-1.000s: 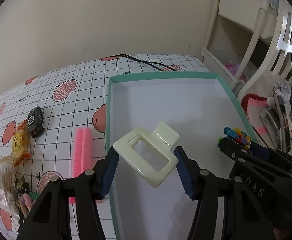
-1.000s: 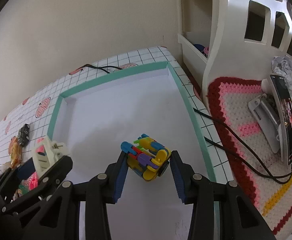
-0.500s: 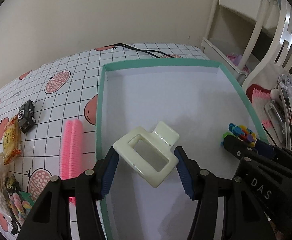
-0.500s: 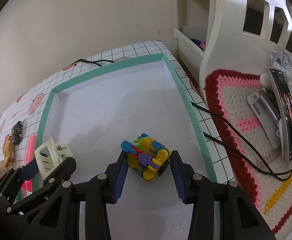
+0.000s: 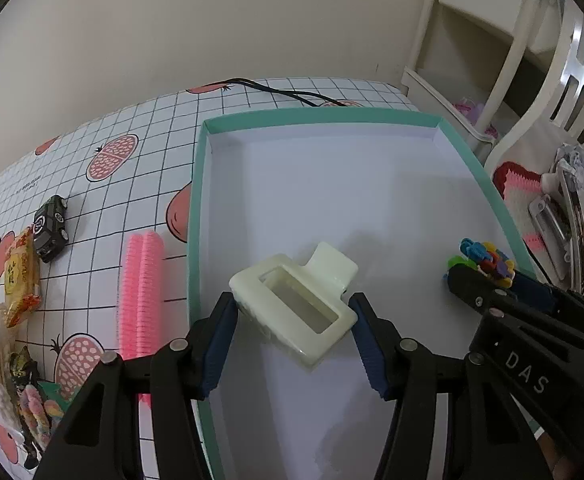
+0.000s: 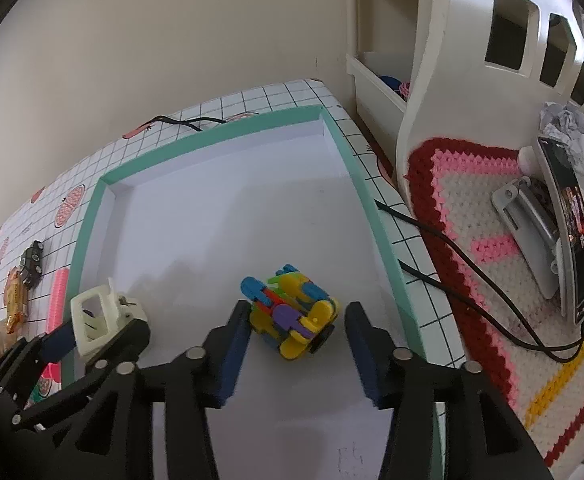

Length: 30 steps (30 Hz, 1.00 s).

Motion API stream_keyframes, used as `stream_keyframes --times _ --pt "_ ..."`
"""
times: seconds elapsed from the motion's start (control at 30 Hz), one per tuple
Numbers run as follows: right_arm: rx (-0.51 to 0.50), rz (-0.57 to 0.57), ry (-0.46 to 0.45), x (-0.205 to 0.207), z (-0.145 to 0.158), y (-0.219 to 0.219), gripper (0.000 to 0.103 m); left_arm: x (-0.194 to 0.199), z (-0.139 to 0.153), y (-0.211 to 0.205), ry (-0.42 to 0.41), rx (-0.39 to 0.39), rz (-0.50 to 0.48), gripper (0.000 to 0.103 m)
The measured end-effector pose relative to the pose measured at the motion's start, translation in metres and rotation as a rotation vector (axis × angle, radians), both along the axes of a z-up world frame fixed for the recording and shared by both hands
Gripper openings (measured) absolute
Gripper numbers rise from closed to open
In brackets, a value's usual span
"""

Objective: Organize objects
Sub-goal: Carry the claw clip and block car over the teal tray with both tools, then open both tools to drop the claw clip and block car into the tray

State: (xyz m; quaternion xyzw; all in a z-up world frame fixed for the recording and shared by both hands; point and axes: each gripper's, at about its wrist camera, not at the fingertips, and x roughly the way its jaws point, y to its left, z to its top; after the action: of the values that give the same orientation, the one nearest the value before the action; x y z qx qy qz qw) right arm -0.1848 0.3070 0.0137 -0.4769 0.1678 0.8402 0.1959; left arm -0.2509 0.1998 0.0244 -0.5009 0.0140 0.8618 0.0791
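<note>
My left gripper (image 5: 294,336) is shut on a cream hair claw clip (image 5: 292,304) and holds it low over the white floor of the teal-rimmed tray (image 5: 316,114). The clip (image 6: 100,316) also shows at the lower left of the right wrist view. A multicoloured plastic block toy (image 6: 292,312) sits between the fingers of my right gripper (image 6: 296,344), near the tray's right wall (image 6: 372,208). These jaws stand slightly apart, with a thin gap at the toy's right side. In the left wrist view the toy (image 5: 488,260) shows at that gripper's tip.
Left of the tray on the checked cloth lie a pink comb-like strip (image 5: 140,292), a black toy car (image 5: 50,228), a yellow snack packet (image 5: 20,276) and more packets. A black cable (image 5: 292,94) runs behind the tray. A crocheted mat (image 6: 492,248) with a phone on a stand (image 6: 568,220) lies to the right.
Both grippers have come lower and closer over the tray floor. The right gripper's fingers have spread a little from the block toy. The left still grips the clip.
</note>
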Motion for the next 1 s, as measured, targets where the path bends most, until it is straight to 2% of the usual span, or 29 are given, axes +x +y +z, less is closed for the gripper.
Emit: stream_keyframes --times 0.57,0.83,1.0 --pt "-0.001 0.029 0.032 0.000 0.021 -0.005 0.081 0.005 0.034 -0.015 0.014 0.009 0.026 0.059" --pt "-0.003 0.042 0.045 0.003 0.026 -0.009 0.102 0.008 0.046 -0.033 0.028 0.011 0.071 0.063" --pt "-0.008 0.060 0.054 0.003 0.027 -0.013 0.103 0.009 0.043 -0.038 0.013 0.002 0.096 0.064"
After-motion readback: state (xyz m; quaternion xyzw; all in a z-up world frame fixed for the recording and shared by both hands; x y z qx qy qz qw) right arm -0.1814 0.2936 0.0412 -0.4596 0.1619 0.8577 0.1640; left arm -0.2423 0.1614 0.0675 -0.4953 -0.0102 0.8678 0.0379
